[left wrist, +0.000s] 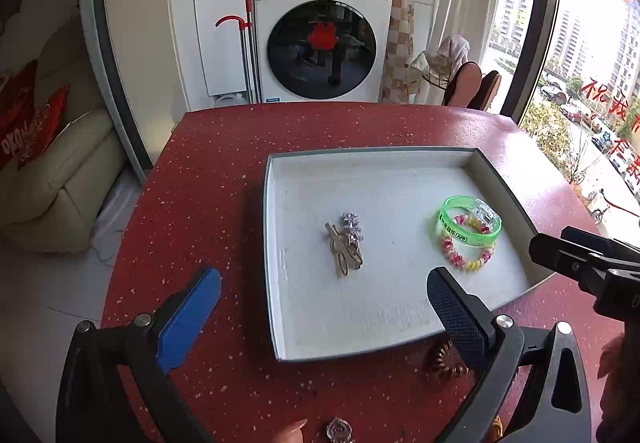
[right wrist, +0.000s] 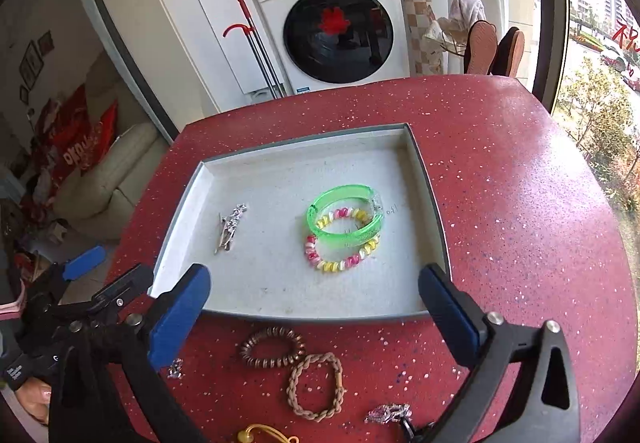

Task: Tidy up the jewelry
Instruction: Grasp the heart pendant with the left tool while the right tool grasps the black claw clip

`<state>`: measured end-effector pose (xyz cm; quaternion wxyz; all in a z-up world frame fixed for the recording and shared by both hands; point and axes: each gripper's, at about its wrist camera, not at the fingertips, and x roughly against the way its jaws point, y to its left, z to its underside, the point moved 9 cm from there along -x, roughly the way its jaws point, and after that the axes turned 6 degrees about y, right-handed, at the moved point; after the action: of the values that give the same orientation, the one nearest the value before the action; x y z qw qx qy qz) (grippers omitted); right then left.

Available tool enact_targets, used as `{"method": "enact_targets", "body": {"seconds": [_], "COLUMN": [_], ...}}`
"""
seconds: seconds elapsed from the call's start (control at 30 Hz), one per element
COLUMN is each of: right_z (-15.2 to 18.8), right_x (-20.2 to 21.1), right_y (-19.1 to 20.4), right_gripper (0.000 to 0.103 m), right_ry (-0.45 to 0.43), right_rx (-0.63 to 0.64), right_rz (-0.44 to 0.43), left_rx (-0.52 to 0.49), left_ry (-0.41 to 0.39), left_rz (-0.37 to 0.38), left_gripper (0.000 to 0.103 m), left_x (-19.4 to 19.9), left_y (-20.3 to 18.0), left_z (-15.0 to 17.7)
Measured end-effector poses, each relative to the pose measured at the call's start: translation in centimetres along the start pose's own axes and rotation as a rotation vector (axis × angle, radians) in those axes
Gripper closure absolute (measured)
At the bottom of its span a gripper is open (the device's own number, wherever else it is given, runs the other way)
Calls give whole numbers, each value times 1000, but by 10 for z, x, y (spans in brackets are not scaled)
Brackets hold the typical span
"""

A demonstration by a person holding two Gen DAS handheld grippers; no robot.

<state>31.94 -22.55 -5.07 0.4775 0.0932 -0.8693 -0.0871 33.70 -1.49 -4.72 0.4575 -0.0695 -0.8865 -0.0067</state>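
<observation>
A white tray (left wrist: 276,243) with a grey rim sits on the red table. In it lie silver hair clips (left wrist: 346,247), a green bangle (left wrist: 470,221) and a pink-and-yellow spiral band (left wrist: 466,257). My left gripper (left wrist: 324,277) hangs open above the tray's near left edge, holding nothing. My right gripper (right wrist: 316,275) is open and empty over the near edge of the tray (right wrist: 432,203), with the bangle (right wrist: 344,217) ahead of it. In front of the tray lie a brown spiral tie (right wrist: 272,353), a braided bracelet (right wrist: 316,385) and a silver brooch (right wrist: 390,413).
A silver heart pendant (left wrist: 339,431) and a fingertip (left wrist: 294,429) show at the table's near edge. A yellow piece (right wrist: 264,435) and a small silver piece (right wrist: 175,369) lie near me. A washing machine (left wrist: 320,43) and mop stand beyond the table, a sofa at left.
</observation>
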Motion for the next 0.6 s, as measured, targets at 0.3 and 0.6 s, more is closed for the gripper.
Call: {"method": "enact_targets", "body": {"seconds": [0.3, 0.6], "right_z": [66, 134], "right_x": [28, 30], "right_y": [7, -37], "right_gripper": [0, 0], "right_ry": [54, 143], "right_rx": [34, -1], "right_rz": [19, 100], "left_rx": [21, -4], "left_ry": [19, 84], "left_rz": [-21, -10], "left_gripper": [0, 0], "left_x": [26, 19], "left_y": [15, 5], "left_z": [67, 129]}}
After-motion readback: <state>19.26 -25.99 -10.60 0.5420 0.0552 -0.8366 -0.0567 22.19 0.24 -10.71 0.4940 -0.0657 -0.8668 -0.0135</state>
